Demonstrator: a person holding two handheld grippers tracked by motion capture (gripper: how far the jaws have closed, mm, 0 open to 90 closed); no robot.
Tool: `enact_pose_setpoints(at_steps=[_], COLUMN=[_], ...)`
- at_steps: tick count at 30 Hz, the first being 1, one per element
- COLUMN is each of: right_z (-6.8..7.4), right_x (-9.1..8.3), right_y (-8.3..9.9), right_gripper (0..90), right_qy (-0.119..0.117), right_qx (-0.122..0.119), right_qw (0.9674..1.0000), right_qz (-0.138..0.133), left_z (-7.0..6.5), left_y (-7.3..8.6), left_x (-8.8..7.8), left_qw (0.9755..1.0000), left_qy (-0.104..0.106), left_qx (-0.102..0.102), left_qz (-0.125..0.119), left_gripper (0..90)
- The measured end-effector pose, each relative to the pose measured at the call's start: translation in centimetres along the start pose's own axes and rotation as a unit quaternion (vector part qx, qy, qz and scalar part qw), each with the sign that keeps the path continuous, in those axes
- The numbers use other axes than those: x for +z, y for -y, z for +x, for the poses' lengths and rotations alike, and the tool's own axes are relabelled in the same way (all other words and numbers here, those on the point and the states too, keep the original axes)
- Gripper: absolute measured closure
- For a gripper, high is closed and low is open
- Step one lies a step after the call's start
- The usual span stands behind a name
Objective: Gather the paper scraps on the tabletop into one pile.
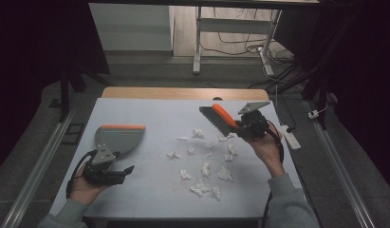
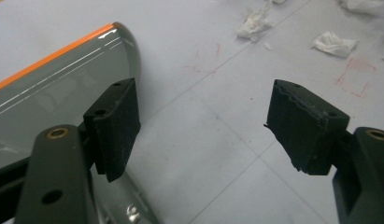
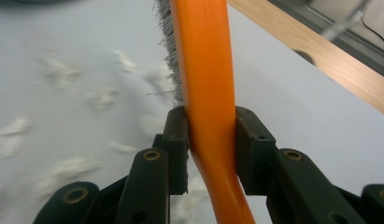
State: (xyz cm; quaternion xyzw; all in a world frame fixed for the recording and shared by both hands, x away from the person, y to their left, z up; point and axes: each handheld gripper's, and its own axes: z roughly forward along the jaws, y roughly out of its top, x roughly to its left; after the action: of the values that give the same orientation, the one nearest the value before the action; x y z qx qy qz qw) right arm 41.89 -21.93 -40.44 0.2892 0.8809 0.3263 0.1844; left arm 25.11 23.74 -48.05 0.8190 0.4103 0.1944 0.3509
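Note:
A grey dustpan with an orange edge lies on the left of the table. In the left gripper view the dustpan sits just left of the jaws. My left gripper hovers in front of it, open, with bare table between its pads. My right gripper is raised over the right side, shut on the orange handle of a hand brush, bristles pointing down and left. The brush handle runs up between the pads. Several crumpled white paper scraps lie scattered below the brush.
The pale table top has a wooden strip along its far edge. A white power strip lies on the floor at the right. Desk legs and cables stand beyond the table. More scraps lie ahead of the left gripper.

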Motion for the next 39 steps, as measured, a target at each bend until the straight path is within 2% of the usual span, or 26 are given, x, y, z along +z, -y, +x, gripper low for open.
enact_pose_setpoints(at_steps=[4, 6, 8, 12, 17, 18, 20, 26, 31, 34, 36, 39], right_z=[-3.0, -4.0, -4.8, -5.5, -5.3, -5.2, -4.8, -1.3, 0.8, 1.2, 0.8, -0.2], right_x=[2.1, 3.4, 4.6, 6.1, 6.6, 6.6, 6.7, 6.6, 5.7, 5.0, 4.6, 4.6], right_y=[-0.9, -1.3, -1.4, -0.9, -0.1, -0.1, -0.3, -0.6, -0.8, -1.3, -1.7, -2.5], right_gripper=[68.0, 68.1, 68.1, 68.1, 68.1, 68.2, 68.7, 69.8, 69.8, 69.8, 69.8, 69.7], right_qy=[0.018, 0.033, 0.044, 0.059, 0.076, 0.075, 0.057, 0.014, -0.044, -0.038, -0.033, -0.022], right_qx=[0.025, 0.022, 0.018, 0.011, 0.000, 0.001, 0.002, -0.042, -0.052, -0.059, -0.052, -0.039], right_qw=[0.9986, 0.9966, 0.9932, 0.9854, 0.9769, 0.9772, 0.9778, 0.9780, 0.9793, 0.9819, 0.9859, 0.9895], right_qz=[0.043, 0.073, 0.107, 0.159, 0.200, 0.199, 0.202, 0.204, 0.190, 0.176, 0.156, 0.138], left_z=[0.5, 0.7, 0.7, 0.9, 1.1, 1.0, 0.9, 1.2, 1.2, 1.2, 1.3, 1.3], left_y=[0.5, 0.7, 0.9, 1.2, 1.4, 1.4, 1.5, 1.6, 1.7, 1.7, 1.8, 1.8], left_x=[0.1, 0.0, -0.1, -0.4, -0.2, -0.2, -0.1, -0.2, -0.1, -0.1, -0.1, 0.0], left_qw=[0.9999, 0.9998, 0.9998, 0.9997, 0.9997, 0.9997, 0.9997, 0.9995, 0.9995, 0.9995, 0.9995, 0.9994], left_qy=[-0.007, -0.005, -0.005, -0.015, -0.012, -0.012, -0.012, -0.013, -0.011, -0.010, -0.009, -0.008], left_qx=[-0.008, -0.013, -0.015, -0.017, -0.023, -0.022, -0.020, -0.030, -0.028, -0.029, -0.030, -0.033], left_qz=[0.011, 0.011, 0.007, -0.002, 0.000, 0.001, 0.002, -0.002, 0.000, 0.001, 0.002, 0.003], left_gripper=[26.7, 26.6, 26.6, 28.1, 28.6, 28.6, 29.0, 30.8, 31.0, 31.0, 30.9, 31.0])
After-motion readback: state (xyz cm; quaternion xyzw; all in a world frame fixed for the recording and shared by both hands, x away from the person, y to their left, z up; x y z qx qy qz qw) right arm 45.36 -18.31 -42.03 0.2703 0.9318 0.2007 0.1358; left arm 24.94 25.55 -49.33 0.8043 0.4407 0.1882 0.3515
